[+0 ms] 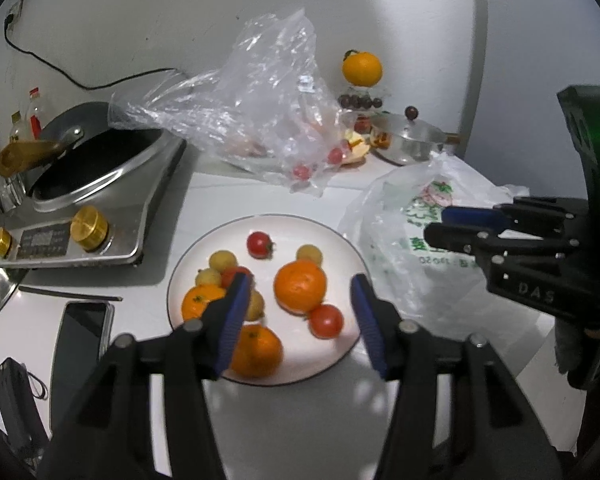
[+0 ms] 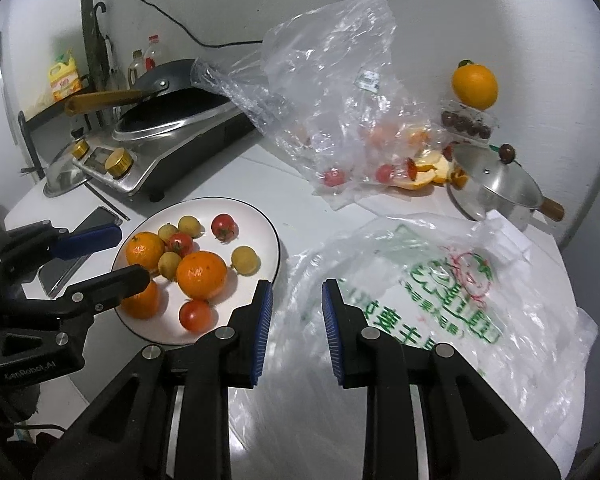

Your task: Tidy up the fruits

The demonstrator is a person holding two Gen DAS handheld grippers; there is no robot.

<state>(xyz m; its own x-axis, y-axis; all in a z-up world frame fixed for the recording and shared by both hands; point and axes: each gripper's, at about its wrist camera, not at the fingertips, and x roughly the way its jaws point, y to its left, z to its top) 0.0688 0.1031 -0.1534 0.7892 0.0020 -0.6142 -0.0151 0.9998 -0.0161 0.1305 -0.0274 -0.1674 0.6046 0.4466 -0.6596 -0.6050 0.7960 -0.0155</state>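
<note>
Black hand-held gripper (image 1: 300, 312), ribbed blue pads (image 1: 234, 320), silver screws.

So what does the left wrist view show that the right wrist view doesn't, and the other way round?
Only the left wrist view: a dark power bank with a strap beside the phone, at the lower left.

Only the right wrist view: a yellow packet on the shelf behind the wok, and an umbrella handle leaning on the wall.

Both: the white plate of oranges and tomatoes, the clear bag, the printed bag, the lidded pot and both hand-held grippers.
</note>
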